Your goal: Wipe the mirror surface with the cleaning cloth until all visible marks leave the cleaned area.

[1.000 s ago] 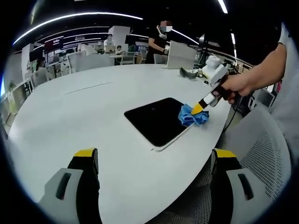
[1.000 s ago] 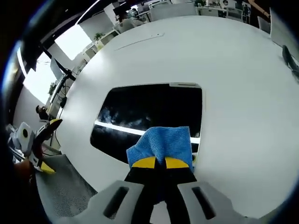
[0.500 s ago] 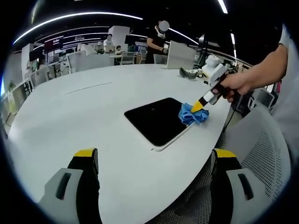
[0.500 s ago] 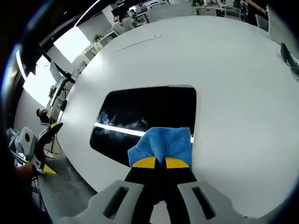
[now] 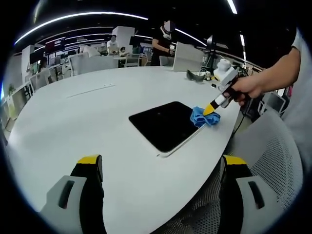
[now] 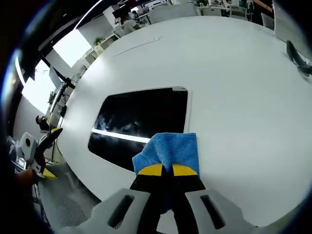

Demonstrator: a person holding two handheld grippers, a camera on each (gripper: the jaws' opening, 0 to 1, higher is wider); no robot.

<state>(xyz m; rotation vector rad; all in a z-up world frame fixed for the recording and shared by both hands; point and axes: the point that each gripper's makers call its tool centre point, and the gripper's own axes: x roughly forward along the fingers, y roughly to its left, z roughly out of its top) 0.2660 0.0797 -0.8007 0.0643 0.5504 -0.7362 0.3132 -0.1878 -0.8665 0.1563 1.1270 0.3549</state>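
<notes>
A dark rectangular mirror (image 5: 164, 125) (image 6: 136, 124) lies flat on the white table (image 5: 87, 112). It reflects a bright ceiling light strip and shows faint smudges near its left part in the right gripper view. My right gripper (image 6: 163, 169) (image 5: 211, 109) is shut on a blue cleaning cloth (image 6: 169, 150) (image 5: 204, 117). The cloth rests at the mirror's corner, partly off its edge onto the table. My left gripper (image 5: 161, 168) is open, held low over the table's near edge, away from the mirror. It also appears at the far left of the right gripper view as the left gripper (image 6: 46, 151).
A grey mesh chair (image 5: 273, 165) stands beside the table edge. A white laptop (image 5: 189, 57) and a dark object (image 5: 196, 76) sit at the far side. People stand and sit among desks in the background (image 5: 165, 44).
The right gripper has slid the blue cloth along the mirror's edge toward its corner, so more of the cloth lies off the glass. The left gripper has stayed in place.
</notes>
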